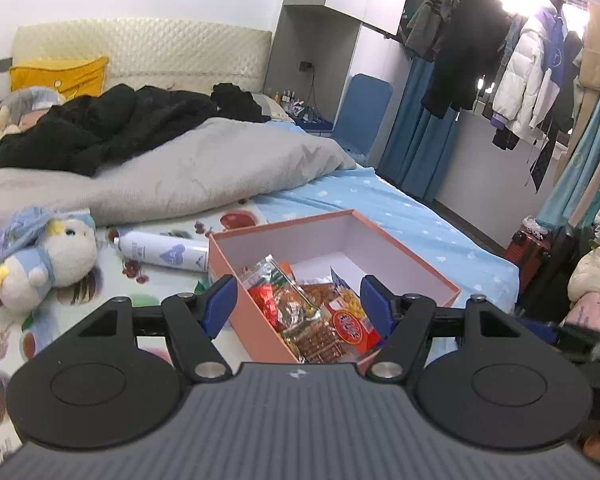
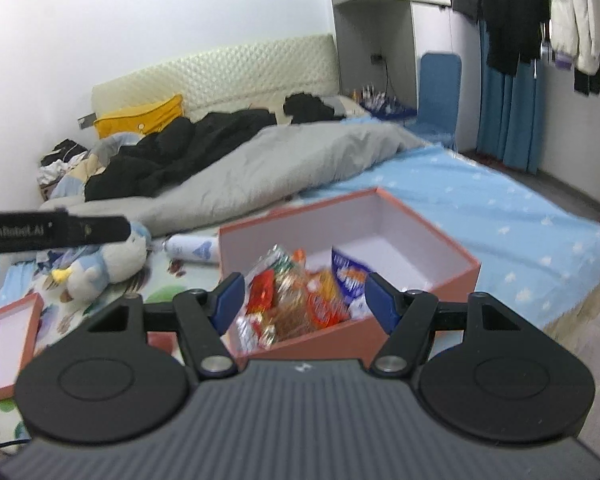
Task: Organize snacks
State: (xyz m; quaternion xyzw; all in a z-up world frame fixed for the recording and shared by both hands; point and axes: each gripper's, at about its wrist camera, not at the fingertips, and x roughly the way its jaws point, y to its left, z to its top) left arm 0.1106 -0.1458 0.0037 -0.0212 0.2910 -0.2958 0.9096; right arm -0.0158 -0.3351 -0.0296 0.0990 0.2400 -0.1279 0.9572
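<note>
We hold both grippers tilted gently downward over a bed, each aimed at the same open pink box (image 1: pixel 404 258). The left gripper (image 1: pixel 298 302) has its blue-padded jaws spread apart with nothing clamped between them; the right gripper (image 2: pixel 304 300) is likewise released and empty. In the right wrist view, the black body of the left gripper reaches in from the left edge. The box sits on the blue patterned bedsheet (image 1: pixel 420 224), near the foot of the bed. Its near end holds a loose heap of snack packets (image 1: pixel 312 312), red, orange and clear wrappers, while its far end is bare white. A white spray can (image 1: pixel 164 254) lies on its side just left of the box, with a plush penguin (image 1: pixel 48 260) further left. The shallow pink lid (image 2: pixel 14 340) rests at the far left in the right wrist view.
</note>
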